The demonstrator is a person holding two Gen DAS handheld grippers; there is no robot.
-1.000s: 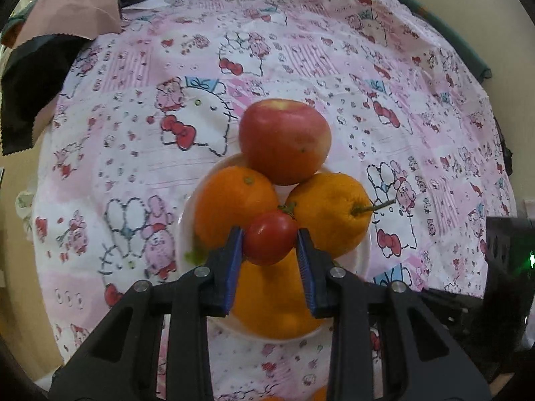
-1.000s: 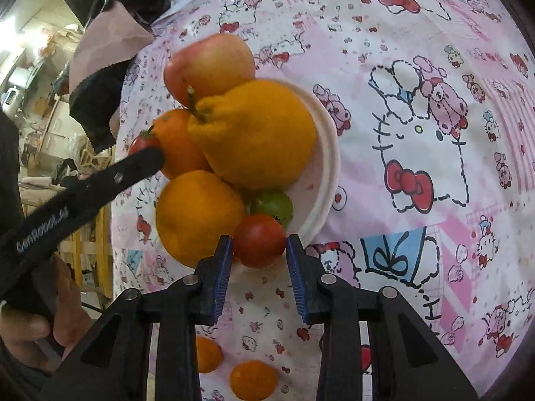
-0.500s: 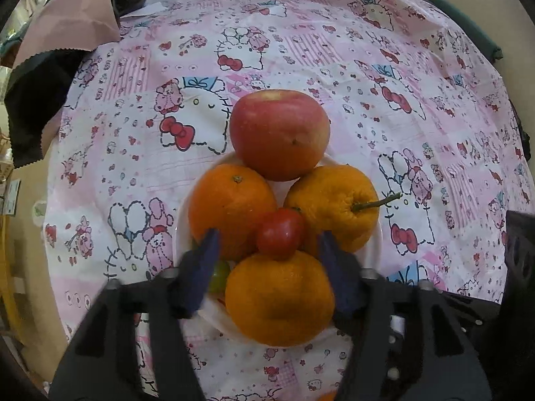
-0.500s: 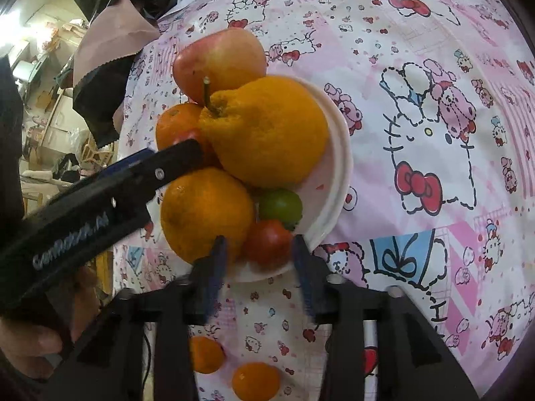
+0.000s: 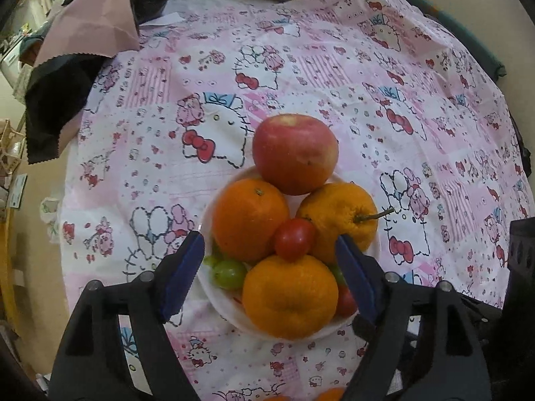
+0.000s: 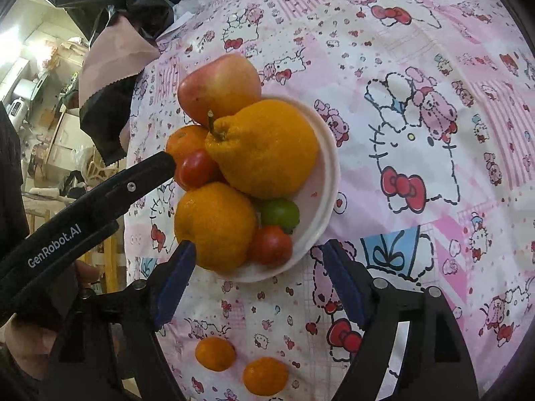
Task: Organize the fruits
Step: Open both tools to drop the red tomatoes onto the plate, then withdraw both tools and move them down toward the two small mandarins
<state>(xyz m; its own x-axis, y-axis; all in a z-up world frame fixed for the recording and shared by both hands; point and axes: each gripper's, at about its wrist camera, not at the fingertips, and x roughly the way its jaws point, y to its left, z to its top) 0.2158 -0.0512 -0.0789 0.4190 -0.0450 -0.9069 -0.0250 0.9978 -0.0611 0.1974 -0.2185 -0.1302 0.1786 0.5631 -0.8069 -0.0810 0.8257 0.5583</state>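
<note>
Left tool (image 5: 269, 260) and right tool (image 6: 257, 279): we held both agape, empty, flanking the fruit-piled white plate (image 6: 329, 180); cherry tomato (image 5: 294, 239) sat atop.

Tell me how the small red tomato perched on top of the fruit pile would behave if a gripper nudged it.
The tomato is round and smooth, so it would likely roll at a slight push. It sits only in the dip between the oranges, probably dropping toward the white plate or the tablecloth. Its thin glossy skin suggests a hard squeeze could split it.
</note>
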